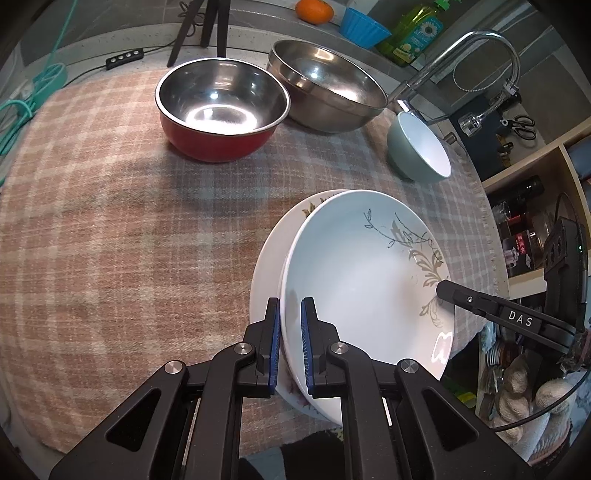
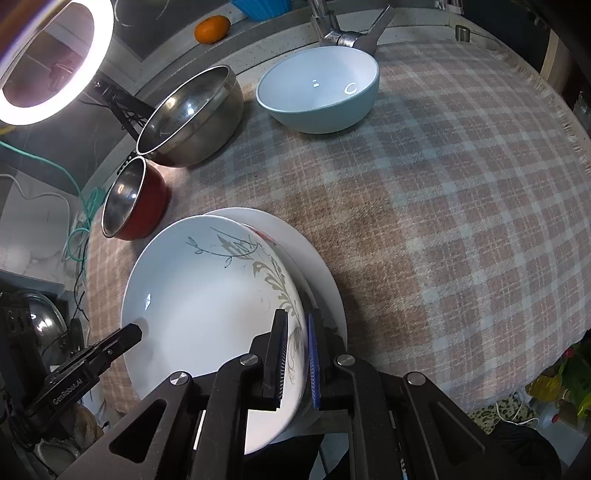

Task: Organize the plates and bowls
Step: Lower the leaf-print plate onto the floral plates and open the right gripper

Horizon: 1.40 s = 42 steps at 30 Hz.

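Observation:
A white deep plate with a grey leaf pattern [image 1: 354, 266] [image 2: 207, 295] is held by its rim from both sides, just above a second white plate [image 1: 269, 251] [image 2: 325, 280] lying on the checked cloth. My left gripper [image 1: 291, 321] is shut on the patterned plate's near rim; the right gripper's finger [image 1: 454, 291] shows at its far edge. My right gripper [image 2: 297, 343] is shut on the opposite rim; the left one's finger [image 2: 125, 336] touches the plate's left edge. A red bowl [image 1: 221, 110] [image 2: 133, 199], a steel bowl [image 1: 325, 85] [image 2: 192, 118] and a pale blue bowl [image 1: 421, 147] [image 2: 321, 88] stand behind.
The checked cloth [image 1: 110, 221] [image 2: 443, 221] covers the counter. A tap [image 1: 472, 55] [image 2: 343, 29] rises at the back, with an orange [image 1: 314, 11] [image 2: 212, 29], a blue cup [image 1: 364, 27] and a green bottle [image 1: 417, 33]. A ring light [image 2: 55, 62] glows at the left. Shelves [image 1: 535, 206] stand beyond the right edge.

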{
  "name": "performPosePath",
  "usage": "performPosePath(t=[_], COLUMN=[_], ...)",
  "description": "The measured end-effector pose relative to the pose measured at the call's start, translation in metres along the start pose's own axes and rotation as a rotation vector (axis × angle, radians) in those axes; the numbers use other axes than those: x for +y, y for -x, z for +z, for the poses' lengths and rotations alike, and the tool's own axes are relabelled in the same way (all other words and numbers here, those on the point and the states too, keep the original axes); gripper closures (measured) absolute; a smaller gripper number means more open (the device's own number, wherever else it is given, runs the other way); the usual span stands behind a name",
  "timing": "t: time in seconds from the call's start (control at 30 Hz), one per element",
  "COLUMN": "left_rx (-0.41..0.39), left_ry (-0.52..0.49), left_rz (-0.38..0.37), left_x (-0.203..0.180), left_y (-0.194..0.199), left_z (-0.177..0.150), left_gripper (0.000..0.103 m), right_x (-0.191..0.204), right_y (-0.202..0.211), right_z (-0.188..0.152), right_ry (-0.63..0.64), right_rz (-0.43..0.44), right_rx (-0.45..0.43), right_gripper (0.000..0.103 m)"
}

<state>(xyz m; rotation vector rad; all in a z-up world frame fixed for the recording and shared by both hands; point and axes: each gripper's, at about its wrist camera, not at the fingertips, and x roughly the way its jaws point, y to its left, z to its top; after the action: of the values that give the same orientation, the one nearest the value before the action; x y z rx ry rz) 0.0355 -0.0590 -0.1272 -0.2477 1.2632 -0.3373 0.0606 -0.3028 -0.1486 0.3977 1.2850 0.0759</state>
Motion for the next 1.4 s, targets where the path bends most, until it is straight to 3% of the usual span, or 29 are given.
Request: performPosePath(t=[0.97,1.4], left_rx=[-0.010,-0.049], left_ry=[-0.033,0.019], left_rz=[0.000,0.016], left_x=[-0.004,0.012], left_y=[0.002,0.020], left_z=[0.000,0.004], left_gripper=[0.094,0.094], right_x=[0.000,-0.005], right_y=[0.001,0.015], right_z=[0.002,-0.002], right_ry=[0.019,0.019], right_rz=[-0.020,-0.002], right_rx=[-0.013,-0.070], right_gripper=[0.090,0.090])
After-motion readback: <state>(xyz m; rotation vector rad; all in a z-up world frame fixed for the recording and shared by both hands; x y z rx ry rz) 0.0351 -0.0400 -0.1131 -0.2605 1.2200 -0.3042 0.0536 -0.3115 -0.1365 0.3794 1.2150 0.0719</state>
